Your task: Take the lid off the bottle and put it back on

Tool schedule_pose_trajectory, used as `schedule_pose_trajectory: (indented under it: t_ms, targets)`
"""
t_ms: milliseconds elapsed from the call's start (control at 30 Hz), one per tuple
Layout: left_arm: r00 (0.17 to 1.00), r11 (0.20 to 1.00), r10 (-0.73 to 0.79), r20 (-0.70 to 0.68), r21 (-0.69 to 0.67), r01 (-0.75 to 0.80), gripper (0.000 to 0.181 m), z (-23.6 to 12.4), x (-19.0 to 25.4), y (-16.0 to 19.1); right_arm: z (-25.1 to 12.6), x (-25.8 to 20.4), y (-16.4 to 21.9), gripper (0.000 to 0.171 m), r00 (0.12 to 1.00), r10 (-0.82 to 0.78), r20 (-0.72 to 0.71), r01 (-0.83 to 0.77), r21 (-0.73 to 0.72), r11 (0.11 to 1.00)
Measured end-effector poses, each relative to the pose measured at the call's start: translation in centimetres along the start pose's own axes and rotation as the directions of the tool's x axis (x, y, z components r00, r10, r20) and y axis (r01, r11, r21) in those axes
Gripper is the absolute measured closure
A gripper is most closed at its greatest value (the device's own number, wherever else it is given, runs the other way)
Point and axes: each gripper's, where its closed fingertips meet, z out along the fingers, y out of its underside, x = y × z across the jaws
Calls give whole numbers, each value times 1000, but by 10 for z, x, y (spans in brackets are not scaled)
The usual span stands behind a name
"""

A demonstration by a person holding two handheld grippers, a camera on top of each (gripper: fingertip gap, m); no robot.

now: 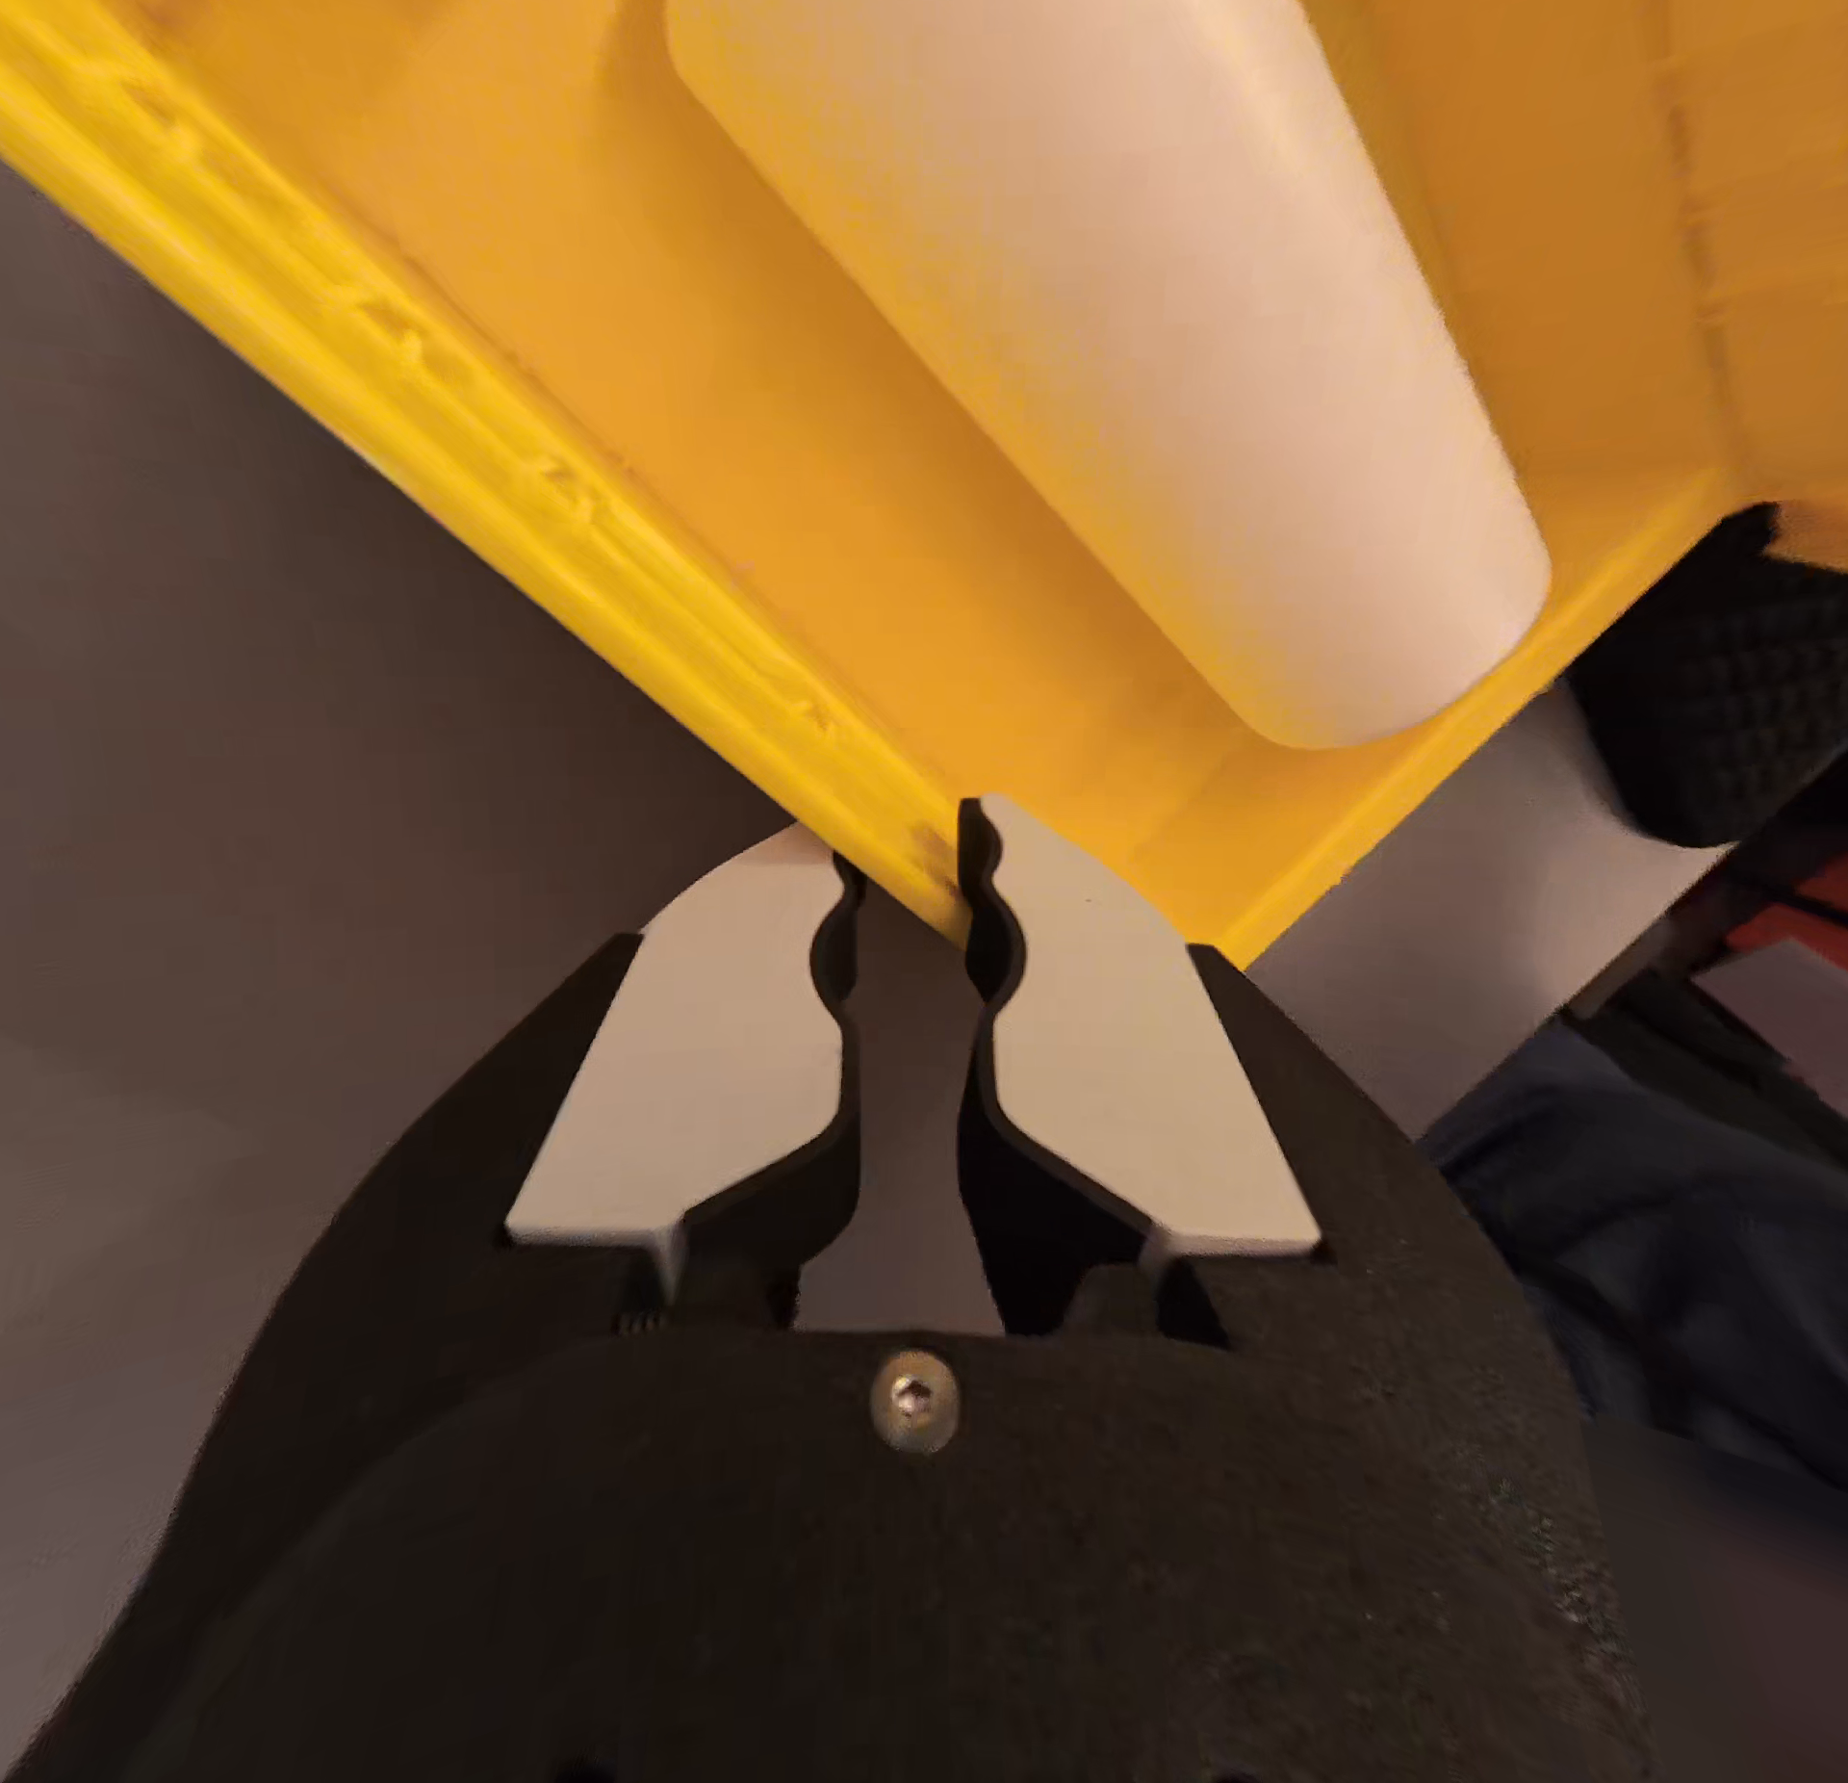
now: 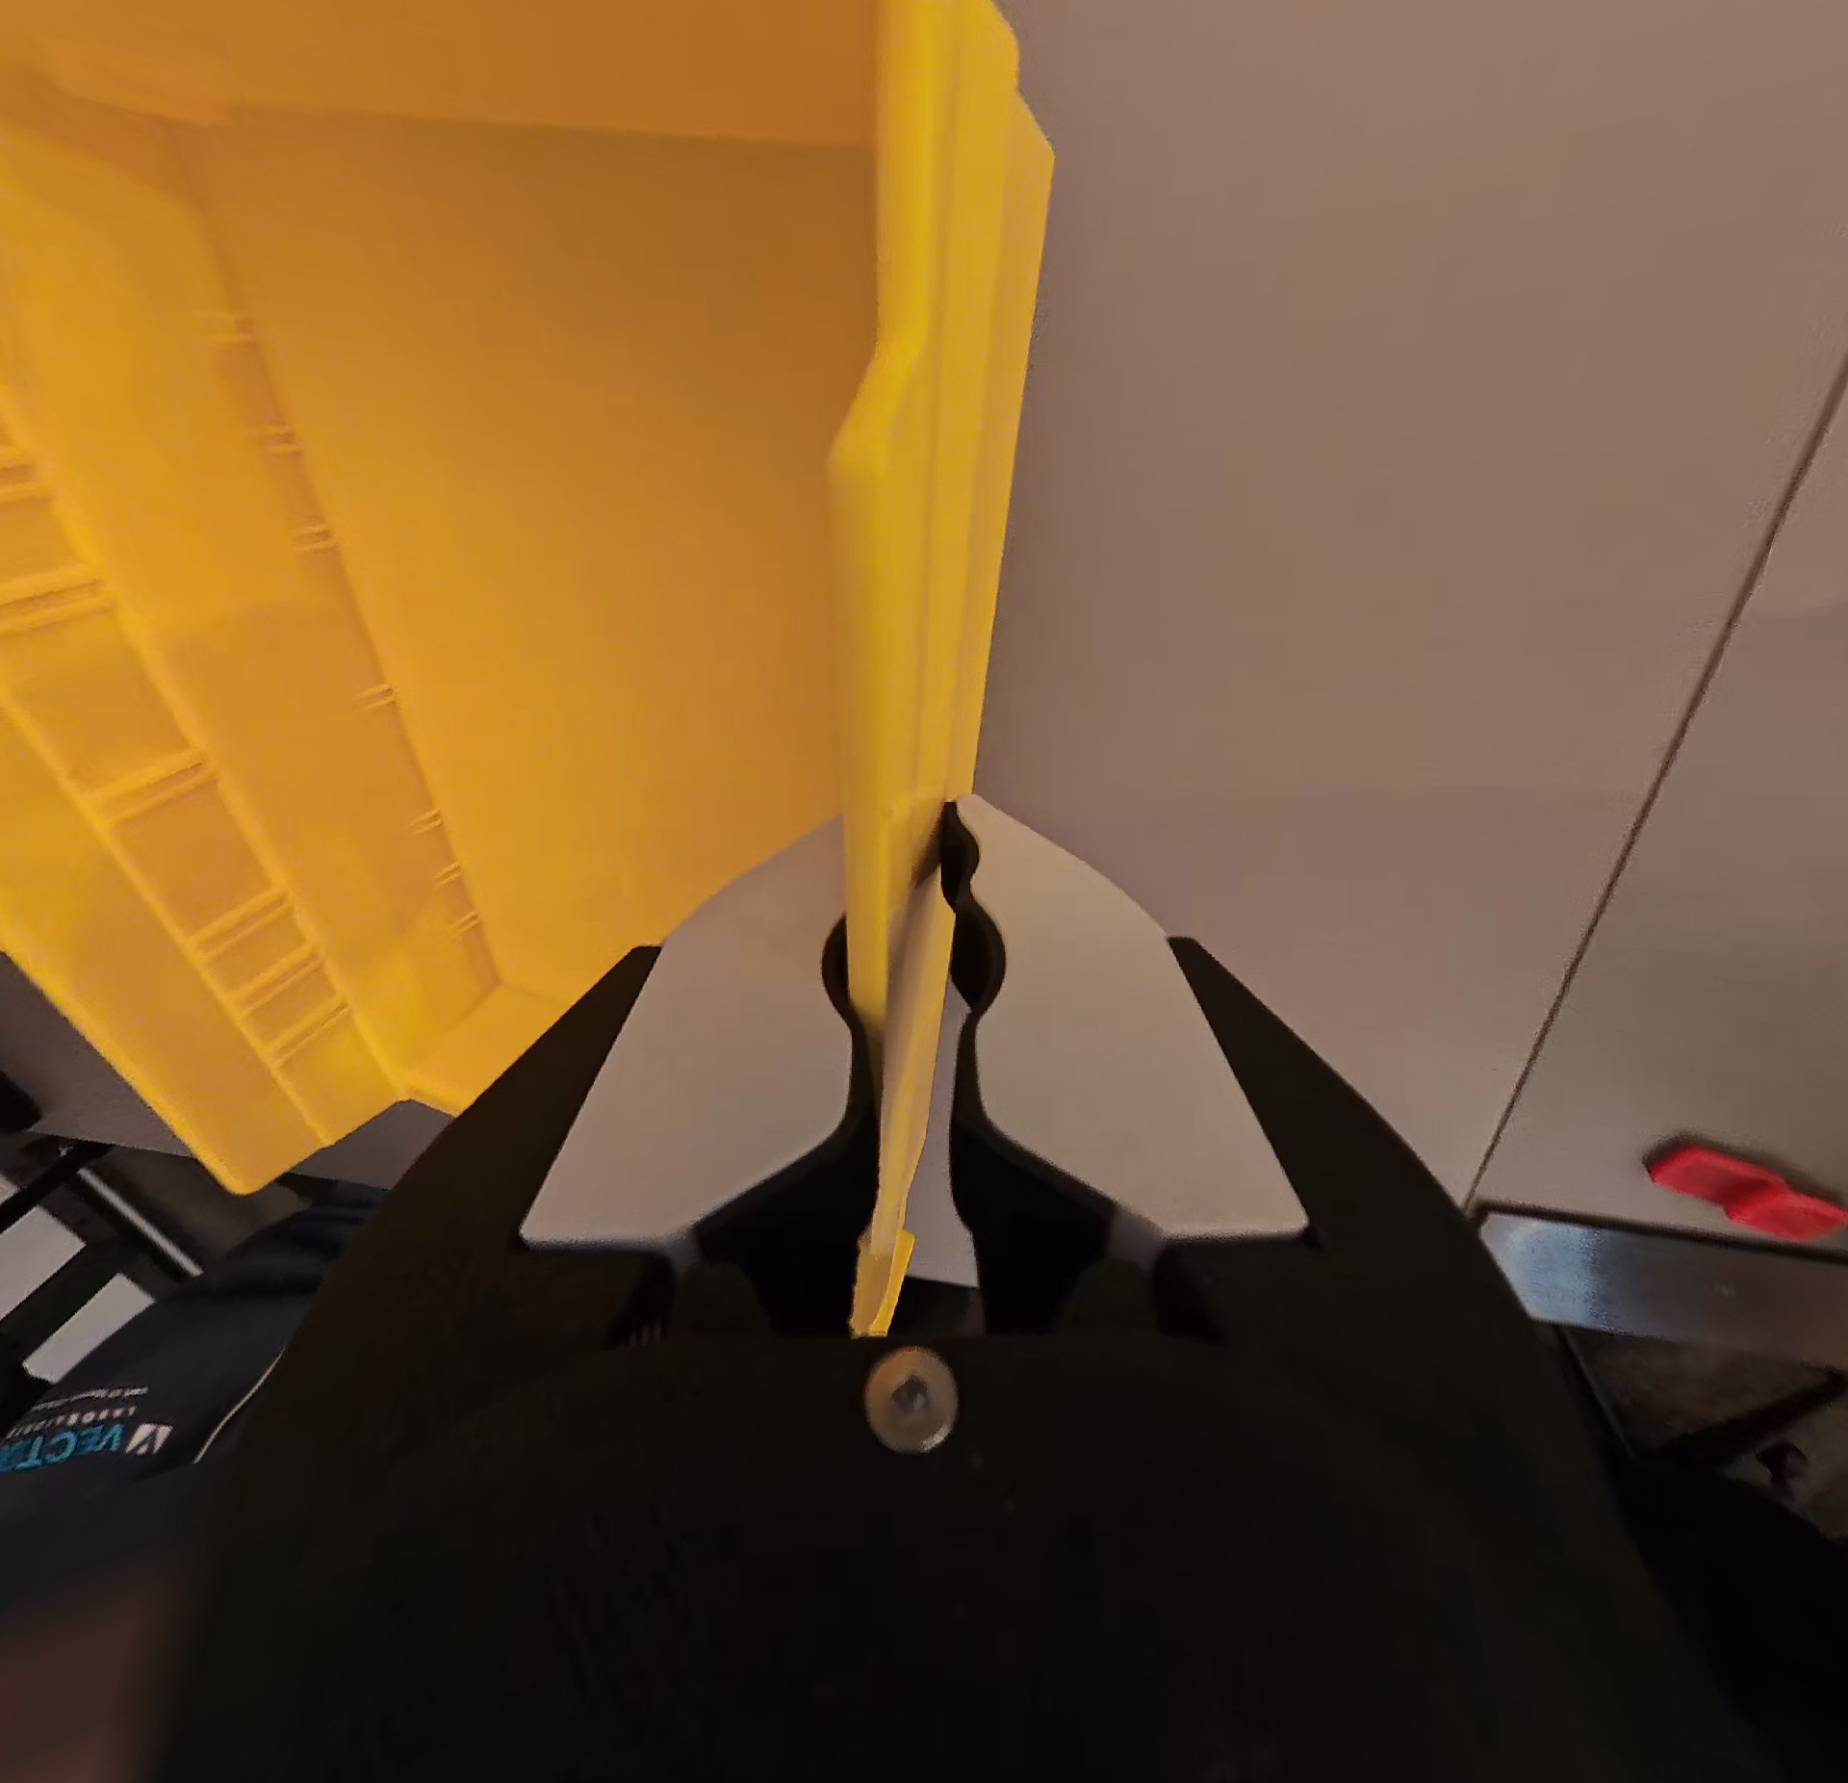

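Pale grey tabletop [image 2: 1400,435] under warm dim light; black frame [image 2: 1650,1265] at edge, red piece [image 2: 1740,1200]

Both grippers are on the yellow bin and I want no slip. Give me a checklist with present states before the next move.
1. Right gripper shut on the yellow bin wall: ok, the wall runs deep between its fingers.
2. Left gripper hold on the bin rim: cannot tell, only the tips meet the edge.
3. White bottle lying inside the bin: ok.
4. Bottle lid on: cannot tell, not in view.
5. Bin level: not ok, it looks tilted in the left wrist view.
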Motion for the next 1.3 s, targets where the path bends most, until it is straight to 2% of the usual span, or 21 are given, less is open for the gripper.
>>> schedule_pose_trajectory:
  t_ms: [67,200,400,700,1100,1300]
  targets:
    - [999,1000,4,43,-10,-4,167,-4,-11,6,8,-6,-4,160,1000,-12,27,12,3,1000]
    - [997,997,-75,1,24,75,171,-12,-30,21,26,-27,-11,160,994,-28,106,28,1,1000]
    - [979,974,-200,34,112,195,176,-35,-87,58,52,-60,-26,158,983,-61,172,63,-9,998]
    - [913,913,-390,120,180,366,178,-72,-175,141,58,-90,-36,160,991,-73,113,75,-14,997]
    - [830,818,-550,92,256,514,178,-99,-230,217,61,-106,-46,162,995,-3,105,4,-9,1000]
    - [778,760,-623,81,299,577,178,-107,-245,245,63,-120,-48,158,989,-95,111,95,4,995]
